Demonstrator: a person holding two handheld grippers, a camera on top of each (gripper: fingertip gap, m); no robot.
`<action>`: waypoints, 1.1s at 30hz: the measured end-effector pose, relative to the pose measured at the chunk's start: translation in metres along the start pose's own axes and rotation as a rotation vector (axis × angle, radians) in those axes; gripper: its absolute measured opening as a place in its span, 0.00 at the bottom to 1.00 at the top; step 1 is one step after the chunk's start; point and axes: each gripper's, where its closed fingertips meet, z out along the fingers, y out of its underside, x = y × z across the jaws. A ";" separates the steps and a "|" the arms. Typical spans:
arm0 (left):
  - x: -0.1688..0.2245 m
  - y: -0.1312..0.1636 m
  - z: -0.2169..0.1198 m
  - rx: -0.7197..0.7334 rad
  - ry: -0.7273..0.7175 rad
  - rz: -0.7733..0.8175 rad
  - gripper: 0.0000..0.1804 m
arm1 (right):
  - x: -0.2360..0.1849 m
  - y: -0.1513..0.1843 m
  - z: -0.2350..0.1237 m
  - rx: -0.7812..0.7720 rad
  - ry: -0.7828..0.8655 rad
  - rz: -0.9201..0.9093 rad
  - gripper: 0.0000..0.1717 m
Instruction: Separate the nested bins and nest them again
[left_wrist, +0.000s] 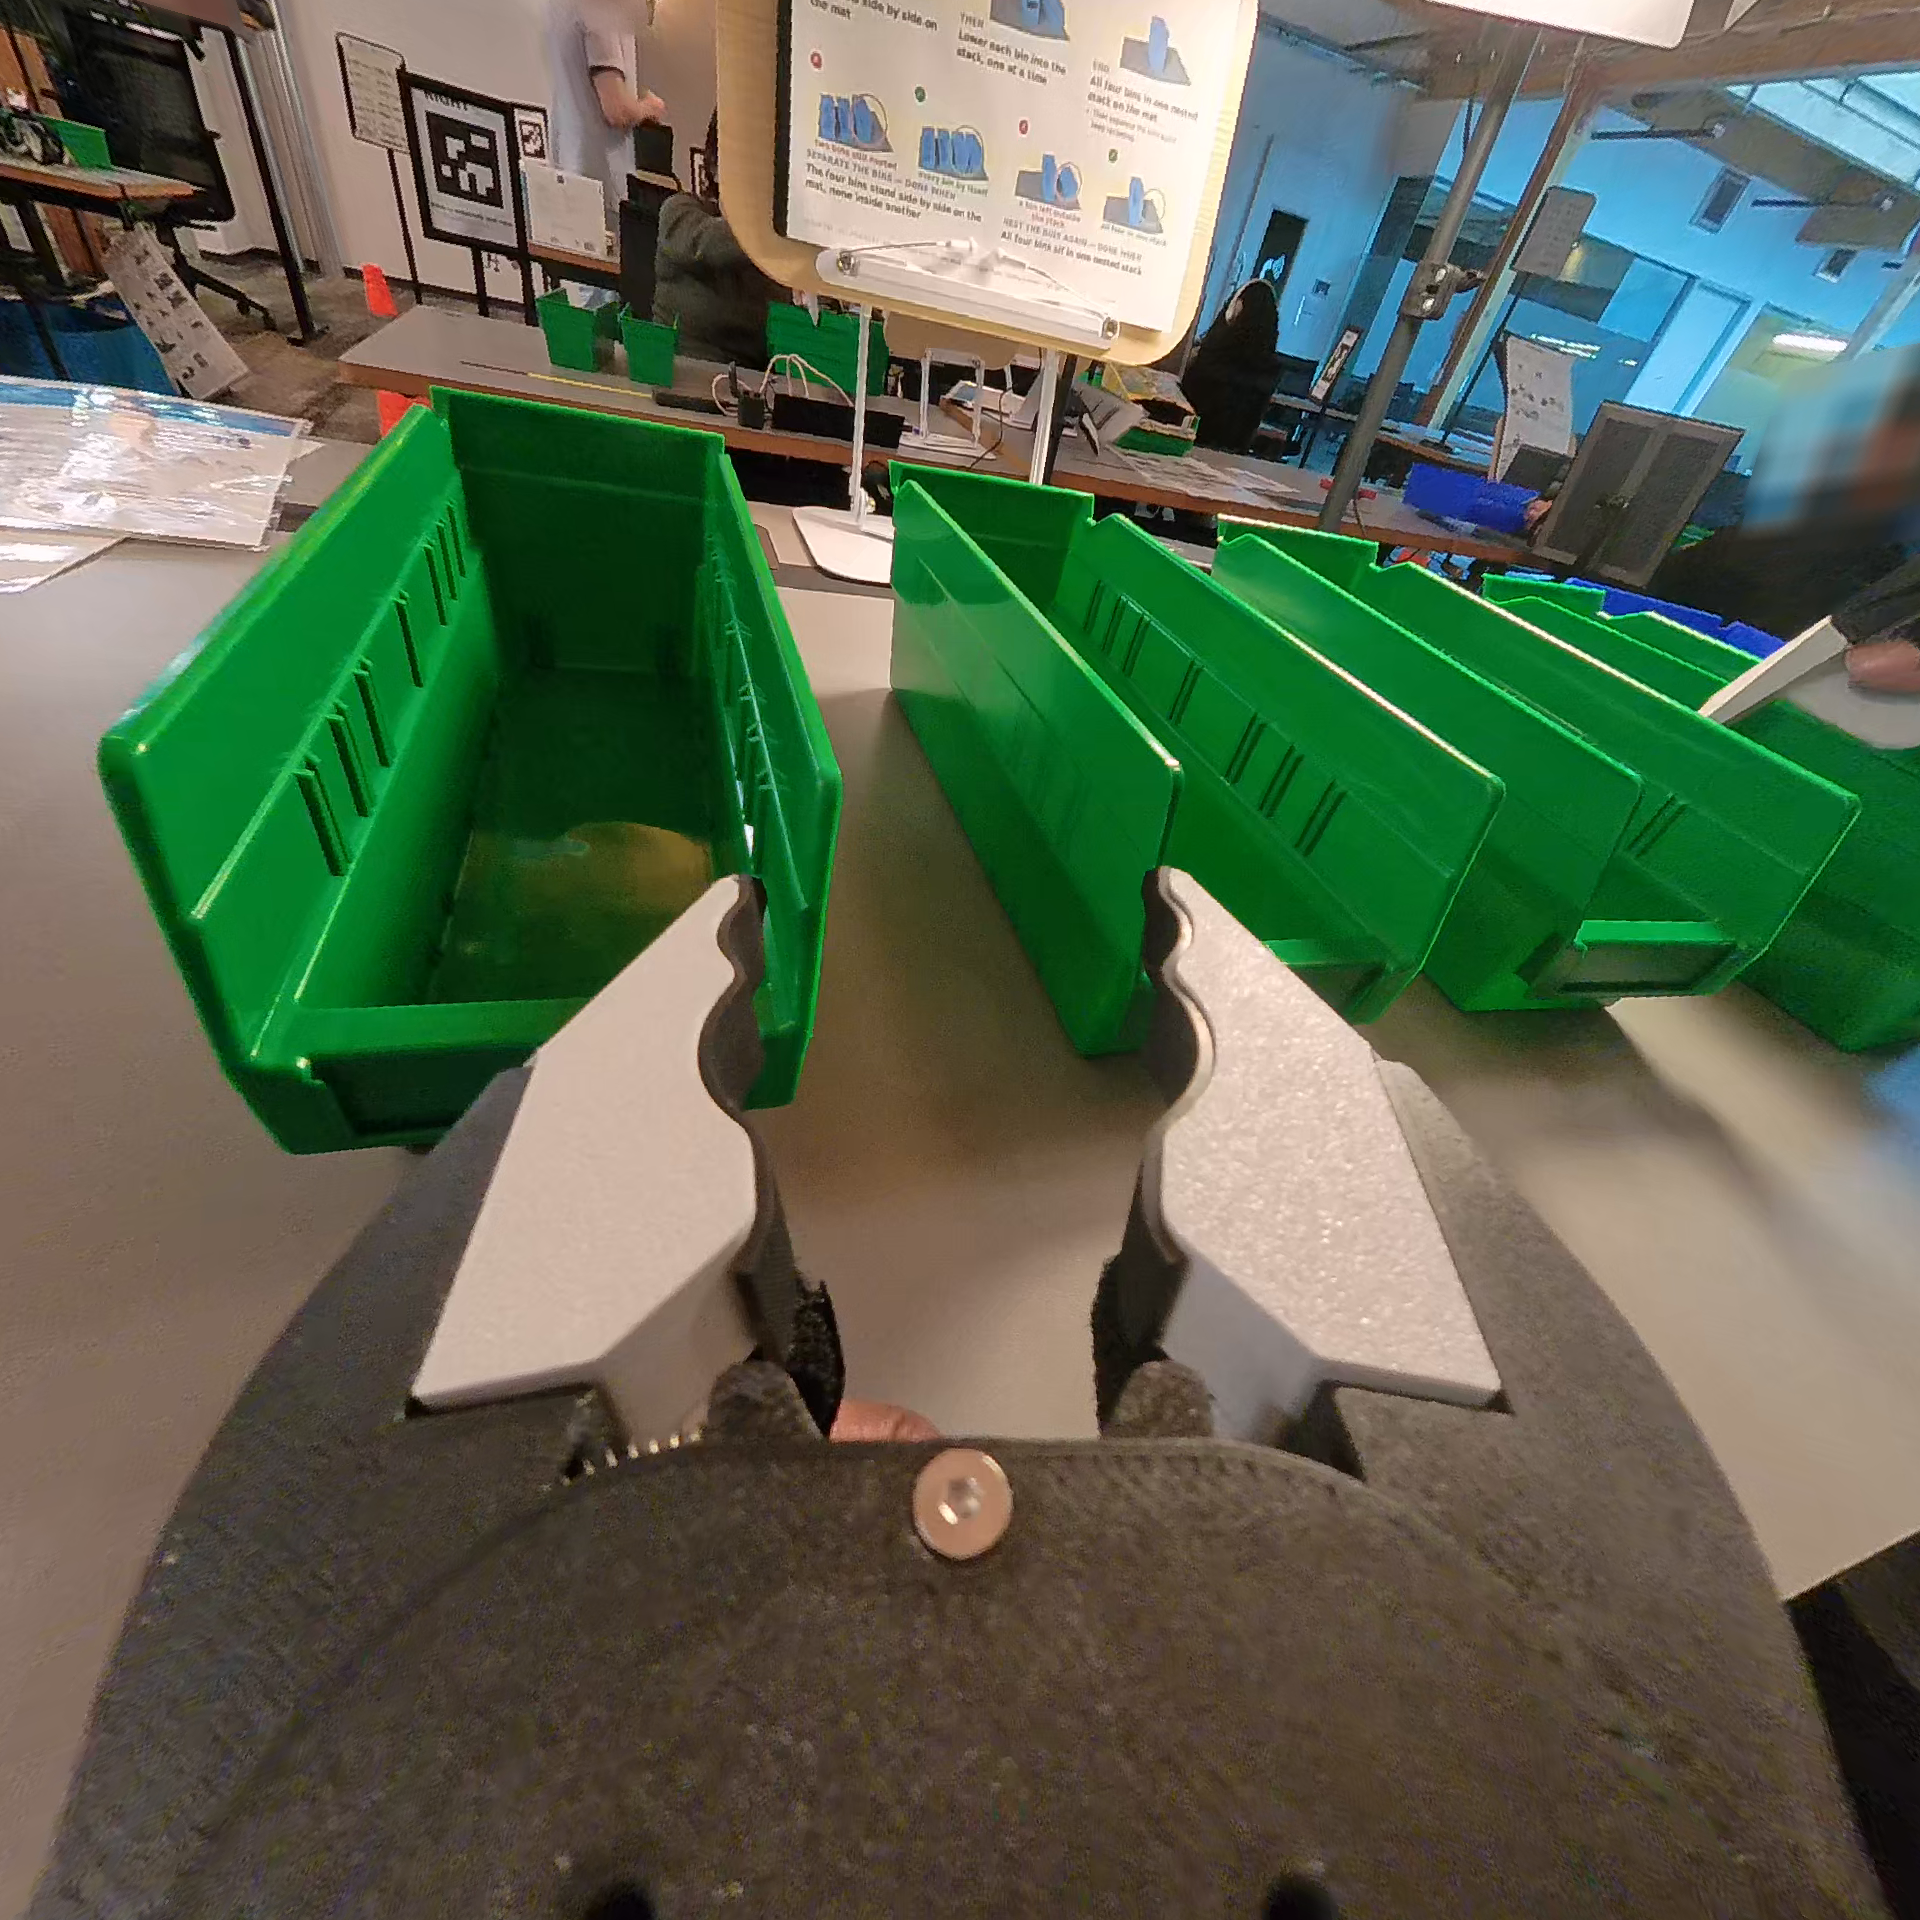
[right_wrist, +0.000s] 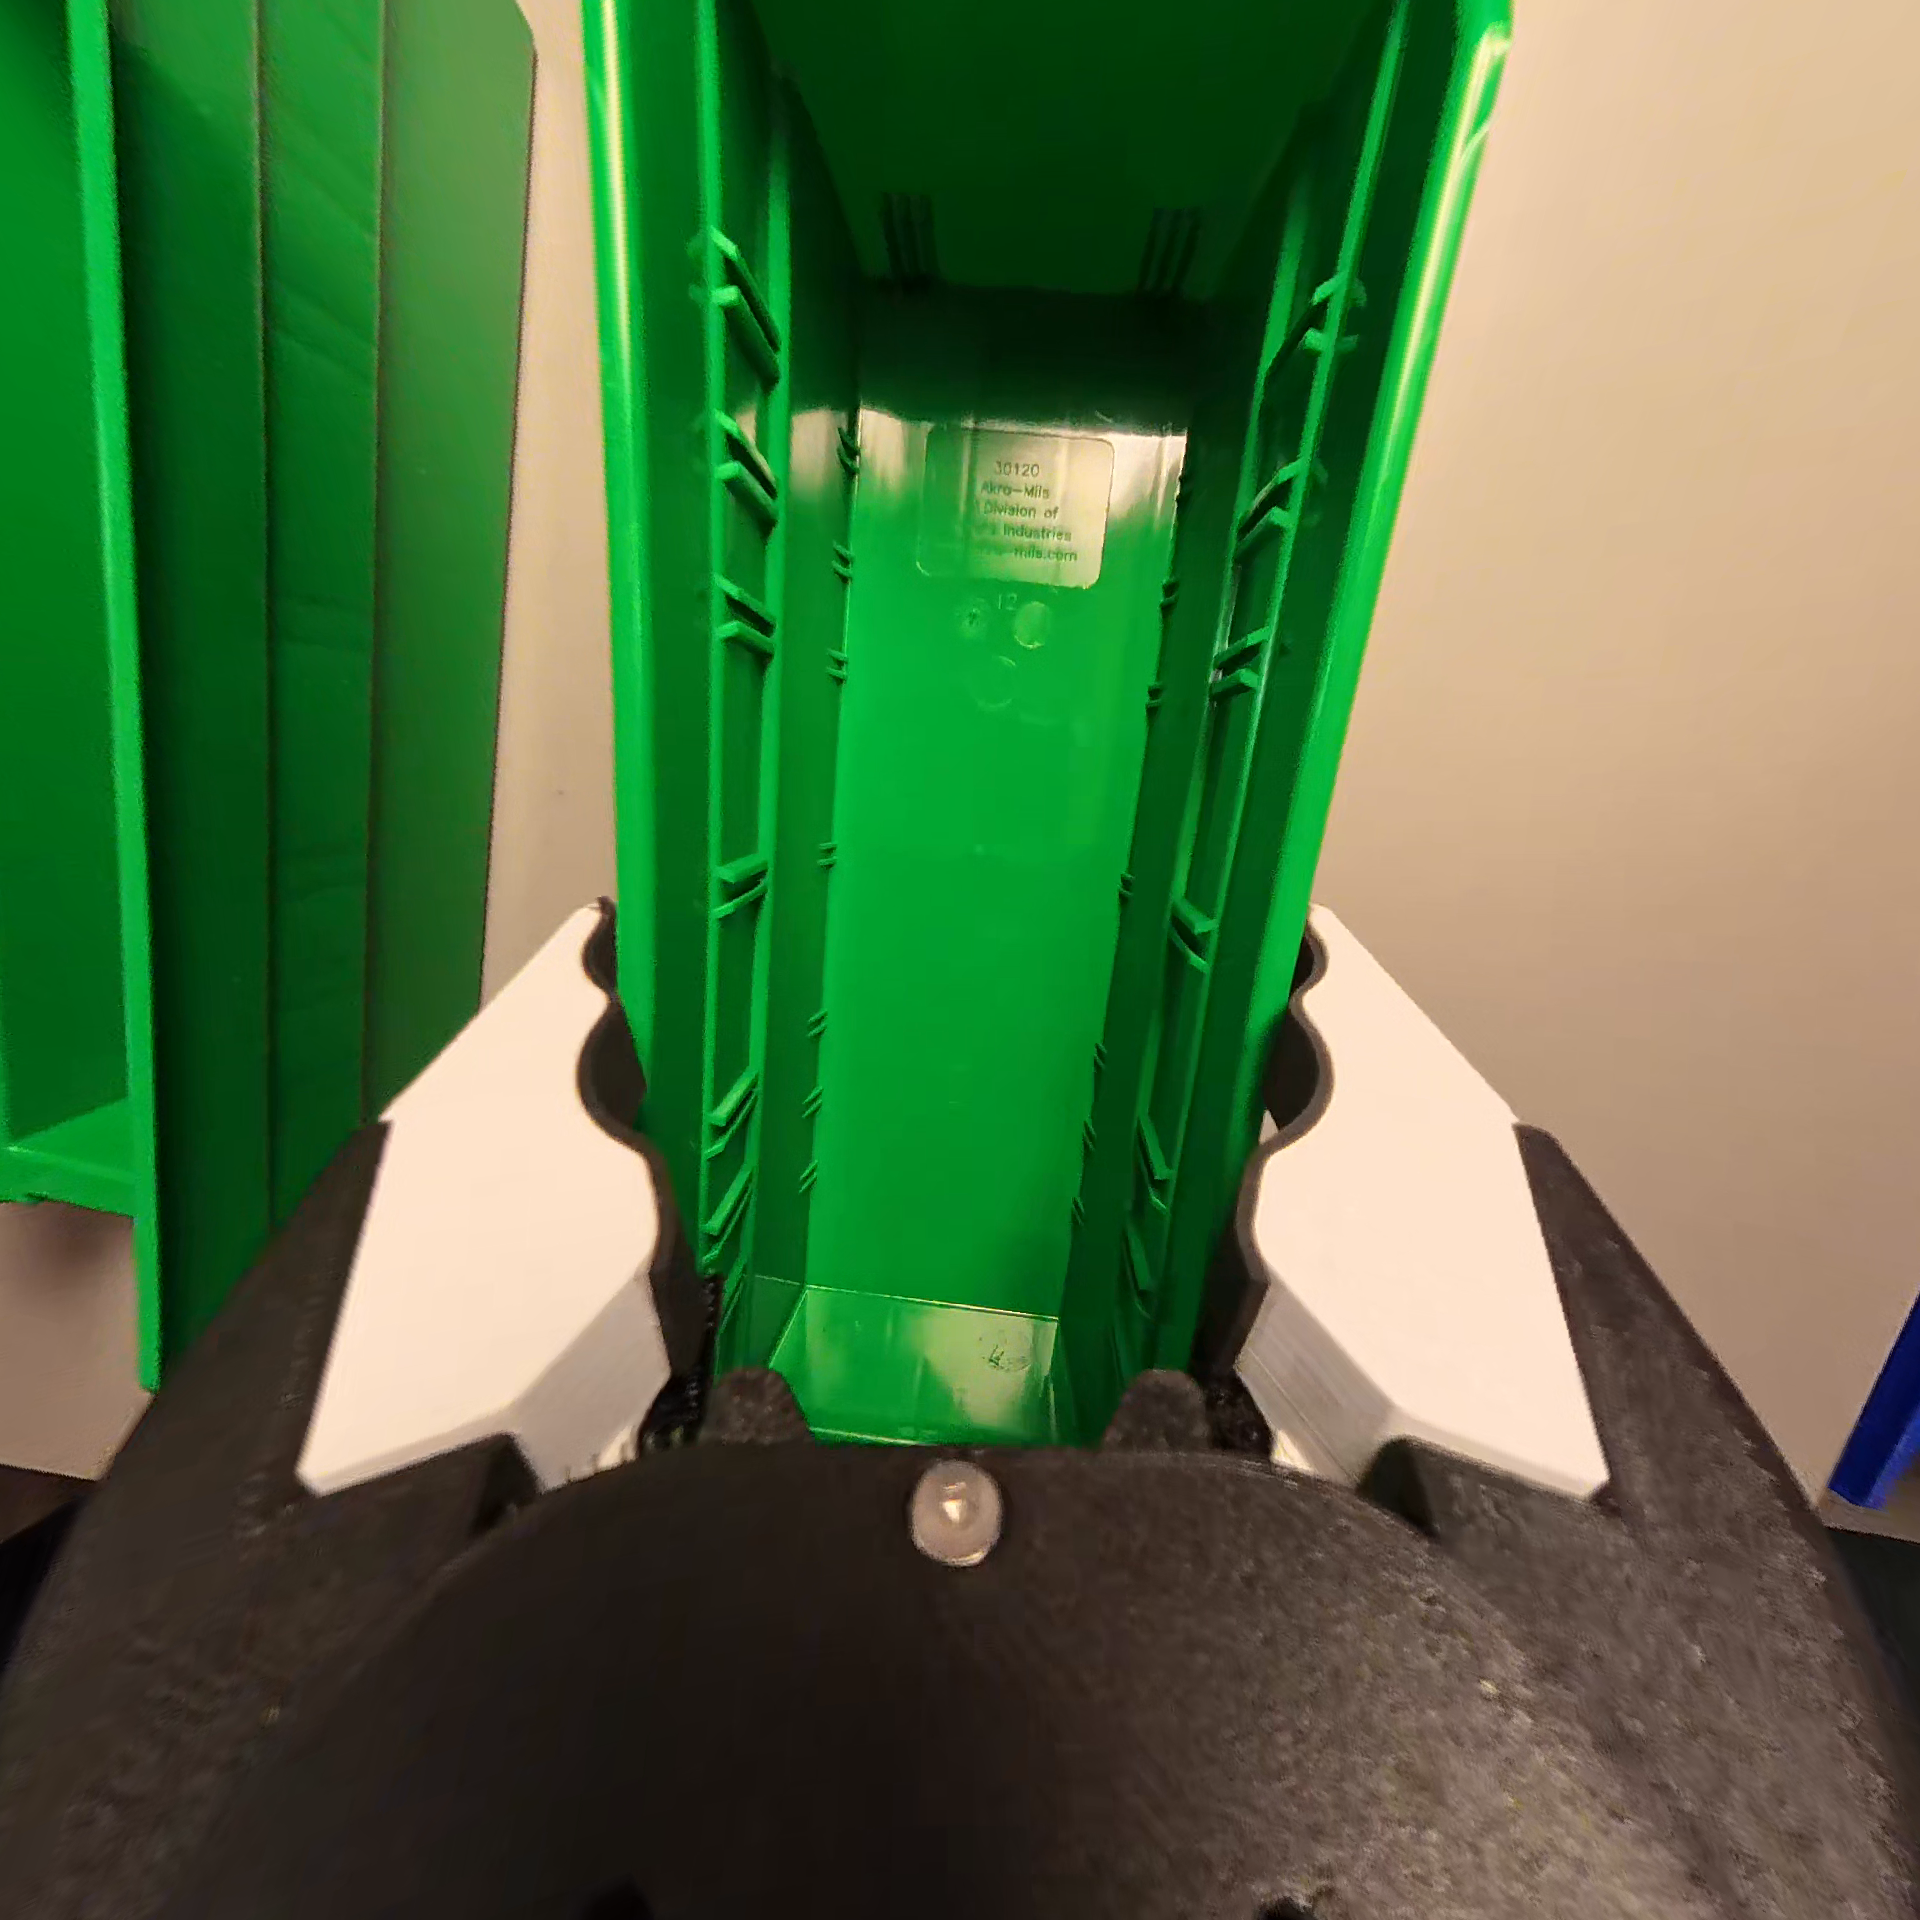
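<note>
Four green bins stand side by side on the grey table (left_wrist: 156, 1195), none inside another.

The left tongs (left_wrist: 951, 966) are spread open with nothing between them but bare table. Their left finger (left_wrist: 665, 1039) lies over the near right corner of the leftmost bin (left_wrist: 468, 769), in front of that bin's right wall; whether the pad touches the wall cannot be told. The right finger (left_wrist: 1247, 1039) sits just in front of the near end of the second bin (left_wrist: 1039, 748). So the tongs point into the lane between these two bins. Right of the second bin stand the third bin (left_wrist: 1538, 831) and then the fourth bin (left_wrist: 1849, 914), close together. Behind the row of bins is an instruction board (left_wrist: 997, 156) on a white stand.

The right tongs (right_wrist: 951, 1039) are opened wide and straddle the near end of a bin (right_wrist: 977, 831), seen from above down its length. The left pad (right_wrist: 613, 1049) lies against the outside of that bin's left wall and the right pad (right_wrist: 1294, 1049) against its right wall, so the bin is grasped across its width. A neighbouring bin (right_wrist: 208, 623) stands just left of the grasped one, with a strip of table between them. A blue thing (right_wrist: 1881, 1423) shows at the edge, right of the grasped bin.
</note>
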 end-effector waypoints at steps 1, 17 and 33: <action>0.000 0.000 0.000 -0.001 0.001 -0.001 0.40 | 0.000 0.000 -0.001 0.003 -0.005 0.001 0.69; -0.001 0.001 0.001 -0.011 0.003 -0.009 0.40 | -0.014 -0.005 -0.022 0.067 -0.133 0.005 0.55; 0.000 0.000 0.001 -0.005 -0.003 -0.001 0.40 | -0.142 -0.058 -0.123 0.291 -0.560 0.177 0.57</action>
